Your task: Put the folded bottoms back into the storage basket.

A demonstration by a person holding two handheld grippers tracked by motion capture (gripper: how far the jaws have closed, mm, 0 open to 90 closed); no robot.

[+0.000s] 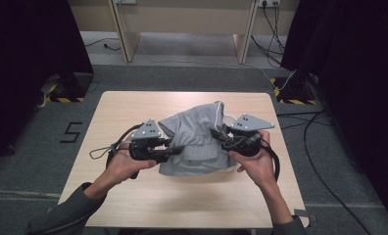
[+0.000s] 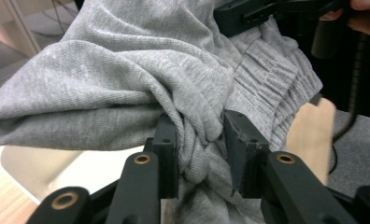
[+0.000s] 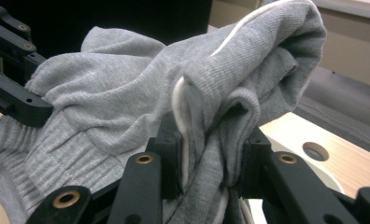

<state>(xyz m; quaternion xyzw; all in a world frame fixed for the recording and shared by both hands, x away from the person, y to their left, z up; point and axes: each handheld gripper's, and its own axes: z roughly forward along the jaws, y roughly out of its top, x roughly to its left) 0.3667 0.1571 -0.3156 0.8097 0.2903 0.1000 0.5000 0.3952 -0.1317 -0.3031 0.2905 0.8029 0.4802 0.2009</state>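
Note:
A grey knit garment [image 1: 196, 137] with a ribbed elastic band and a white drawstring is bunched up and held above the middle of the wooden table [image 1: 133, 105]. My left gripper [image 1: 175, 148] pinches a fold on its left side; in the left gripper view the jaws squeeze a twist of grey cloth [image 2: 199, 140]. My right gripper [image 1: 217, 133] grips the garment's right side; in the right gripper view its jaws clamp folded cloth [image 3: 211, 144] with the white cord [image 3: 179, 121] running through. The ribbed band [image 2: 267, 70] hangs toward the person.
A white object [image 3: 314, 182] lies on the table under the garment, mostly hidden. Wooden furniture legs [image 1: 123, 34] stand beyond the table's far edge. Cables [image 1: 324, 147] trail over the grey floor at the right. Dark curtains flank both sides.

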